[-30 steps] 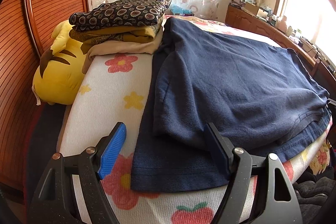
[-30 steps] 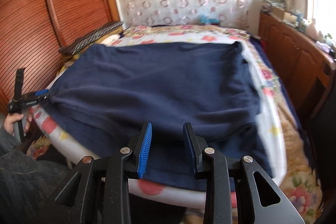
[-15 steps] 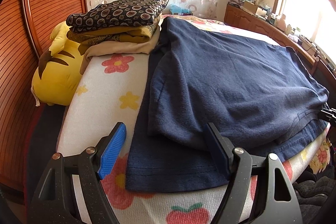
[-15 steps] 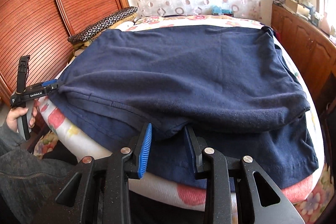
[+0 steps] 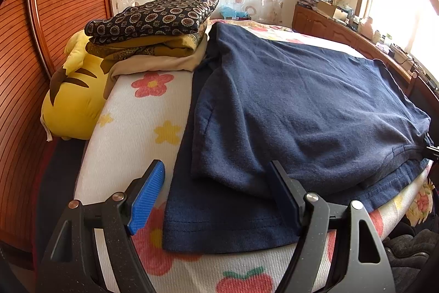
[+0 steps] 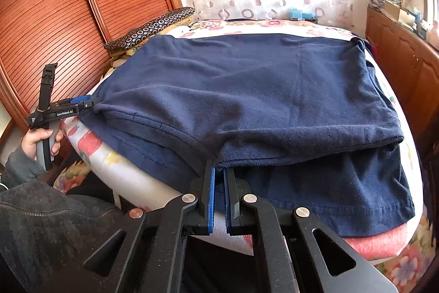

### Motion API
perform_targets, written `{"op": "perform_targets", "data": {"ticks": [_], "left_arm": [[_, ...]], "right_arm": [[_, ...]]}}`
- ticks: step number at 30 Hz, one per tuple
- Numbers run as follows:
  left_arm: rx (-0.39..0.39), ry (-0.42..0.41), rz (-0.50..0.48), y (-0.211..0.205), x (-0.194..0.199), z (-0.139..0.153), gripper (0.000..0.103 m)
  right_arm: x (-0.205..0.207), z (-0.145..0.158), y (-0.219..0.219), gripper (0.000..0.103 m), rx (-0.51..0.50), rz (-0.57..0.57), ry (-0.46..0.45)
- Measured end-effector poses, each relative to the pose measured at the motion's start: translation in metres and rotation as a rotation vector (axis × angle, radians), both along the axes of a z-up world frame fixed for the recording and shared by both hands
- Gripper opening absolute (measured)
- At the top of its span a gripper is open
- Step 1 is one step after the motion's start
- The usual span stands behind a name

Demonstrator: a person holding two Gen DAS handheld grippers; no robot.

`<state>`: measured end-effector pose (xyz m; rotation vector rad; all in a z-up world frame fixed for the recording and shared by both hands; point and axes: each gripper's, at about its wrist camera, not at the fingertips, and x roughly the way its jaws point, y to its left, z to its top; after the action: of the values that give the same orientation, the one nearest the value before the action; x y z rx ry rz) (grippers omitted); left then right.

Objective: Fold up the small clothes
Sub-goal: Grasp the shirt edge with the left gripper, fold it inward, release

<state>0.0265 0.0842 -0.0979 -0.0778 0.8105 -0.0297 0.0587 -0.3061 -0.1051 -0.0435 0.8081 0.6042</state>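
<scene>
Well, bed [image 5: 142, 128]: floral cover, navy shirt [image 5: 301, 106] spread across it.
Headboard side: folded clothes stack [image 5: 153, 29] at ten o'clock.
Left gripper [image 5: 216, 194]: spread wide.
Right gripper [image 6: 218, 175]: clamped on shirt's folded edge.

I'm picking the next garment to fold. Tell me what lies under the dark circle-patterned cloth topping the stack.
Under the dark circle-patterned cloth lie a folded mustard-yellow cloth and, below it, a beige cloth resting on the flowered white bed cover. Anything deeper inside the stack is covered.
</scene>
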Motion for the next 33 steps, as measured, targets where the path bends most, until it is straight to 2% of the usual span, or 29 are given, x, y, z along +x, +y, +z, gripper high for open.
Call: {"op": "perform_targets", "data": {"ticks": [2,4,8,10,13,18,25,33], "left_arm": [[-0.015,-0.005,-0.007,0.001,0.0,0.001,0.077],[-0.035,-0.012,-0.015,0.002,-0.001,0.002,0.065],[-0.058,-0.016,-0.027,0.003,-0.002,0.003,0.05],[-0.08,-0.017,-0.03,0.005,-0.001,0.004,0.031],[-0.106,-0.021,-0.034,0.006,-0.002,0.006,0.014],[-0.18,-0.058,-0.066,-0.001,-0.004,0.019,0.01],[-0.194,-0.15,-0.135,-0.03,0.0,0.052,0.009],[-0.21,-0.233,-0.273,-0.087,0.03,0.095,0.008]], "right_arm": [[-0.001,0.003,-0.001,0.005,0.012,-0.005,-0.005],[-0.002,0.006,-0.002,0.005,0.011,-0.013,-0.014],[-0.007,0.014,-0.004,0.018,-0.006,-0.022,-0.041],[-0.008,0.016,-0.005,0.031,-0.017,-0.031,-0.053],[-0.009,0.02,-0.007,0.036,-0.03,-0.054,-0.071],[-0.01,0.023,-0.012,0.043,-0.035,-0.08,-0.104],[0.002,0.02,-0.02,0.045,-0.014,-0.142,-0.113],[0.007,0.017,-0.024,0.045,0.023,-0.18,-0.107]]}}
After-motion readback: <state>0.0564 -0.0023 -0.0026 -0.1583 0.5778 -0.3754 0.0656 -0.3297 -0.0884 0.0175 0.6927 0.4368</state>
